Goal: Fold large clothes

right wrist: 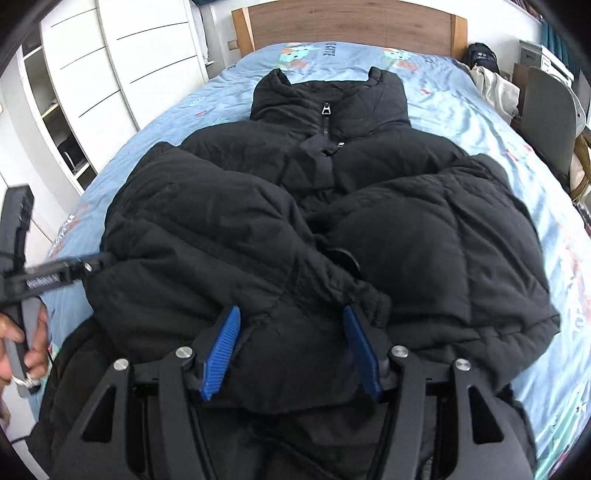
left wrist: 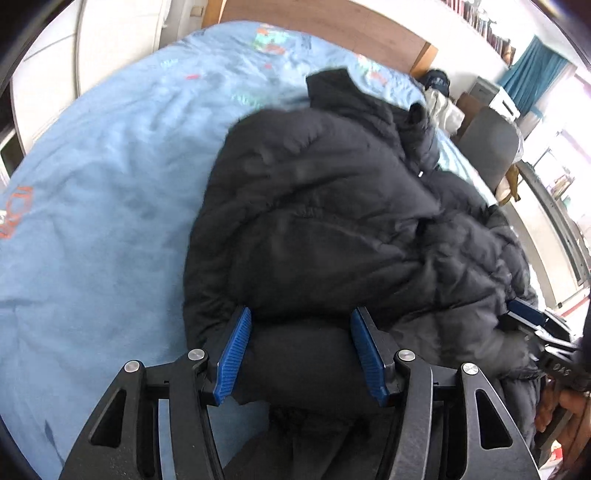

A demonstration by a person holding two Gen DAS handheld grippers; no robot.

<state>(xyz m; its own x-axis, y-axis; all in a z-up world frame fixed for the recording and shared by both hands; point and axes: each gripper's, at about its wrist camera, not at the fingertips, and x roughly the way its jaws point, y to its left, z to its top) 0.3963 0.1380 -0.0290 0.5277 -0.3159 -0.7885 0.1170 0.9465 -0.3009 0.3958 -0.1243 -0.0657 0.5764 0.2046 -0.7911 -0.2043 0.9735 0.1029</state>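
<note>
Right wrist view: the bed, covered by a light blue printed sheet, carries the black puffer jacket, which lies front up with its collar toward the wooden headboard and both sleeves folded in across the chest. The zipper pull sits at the collar, closed. The right gripper hovers at the hem end of the jacket; its blue fingers stand wide apart with padded fabric bulging between them, not clamped. In the left wrist view, the left gripper is at the jacket's left side, fingers likewise spread wide around a roll of fabric without pinching it.

Judged step: take the hem and fold it up toward the collar. To do it well, close each pair of fingers on the full thickness of the hem, one near each corner, lift both together, and lay the hem level over the crossed sleeves so they remain tucked. Press out trapped air, since the padding is likely to spring back.

Readable writing: the sheet print near the headboard is partly legible only; no word can be confirmed. The lettering on the gripper bodies is blurred.
</note>
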